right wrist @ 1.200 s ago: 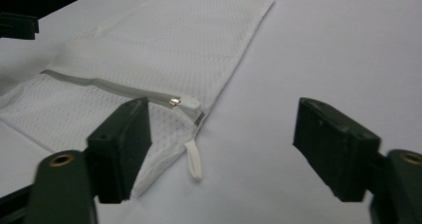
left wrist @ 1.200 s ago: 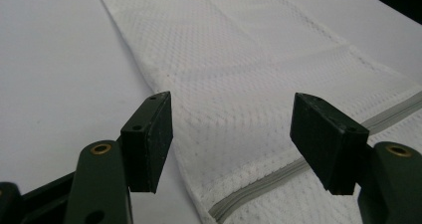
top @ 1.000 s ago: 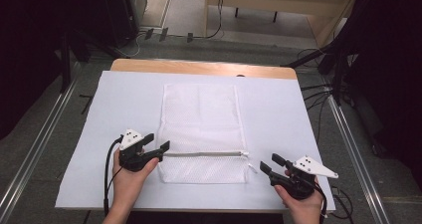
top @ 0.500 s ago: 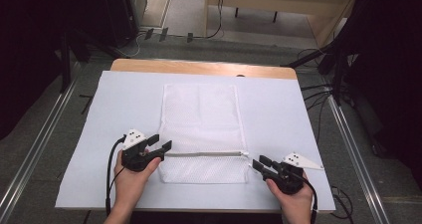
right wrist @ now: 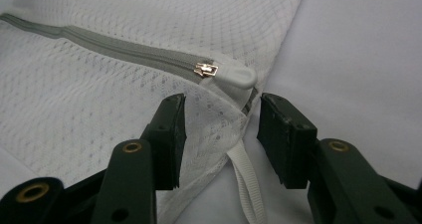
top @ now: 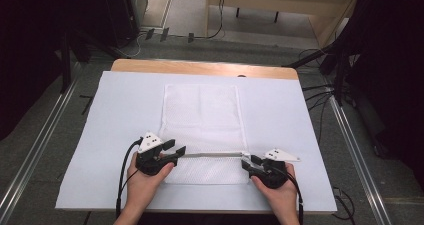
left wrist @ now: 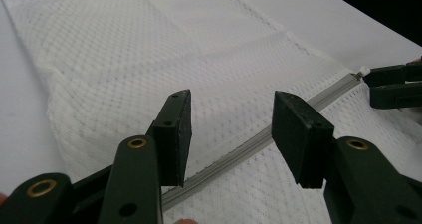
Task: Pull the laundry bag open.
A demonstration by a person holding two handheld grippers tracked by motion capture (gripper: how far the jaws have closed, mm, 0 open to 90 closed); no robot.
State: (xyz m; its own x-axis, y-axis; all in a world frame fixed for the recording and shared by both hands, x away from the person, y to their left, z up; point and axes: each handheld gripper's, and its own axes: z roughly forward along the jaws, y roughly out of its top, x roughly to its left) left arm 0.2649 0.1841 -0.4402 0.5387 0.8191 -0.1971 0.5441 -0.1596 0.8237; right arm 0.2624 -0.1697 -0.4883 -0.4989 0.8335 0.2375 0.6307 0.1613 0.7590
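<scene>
White-covered table (top: 115,135): bore one white mesh laundry bag (top: 202,115), laid flat and extending away from both grippers toward the far edge. Grey zipper (top: 215,155): ran across the bag between the two grippers, its metal slider (right wrist: 205,68) just ahead of the right gripper (top: 248,163) at the bag's corner, a white ribbon loop (right wrist: 246,179) lying between that gripper's jaws. Left gripper (top: 176,151): jaws parted over the zipper's opposite end; right gripper likewise parted astride the corner, clamping nothing.

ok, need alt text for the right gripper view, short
The right gripper, jaws open, straddles the corner of a white mesh bag on a white table cover. Just beyond lie the metal zipper slider at the grey zipper's end and a white fabric loop.
</scene>
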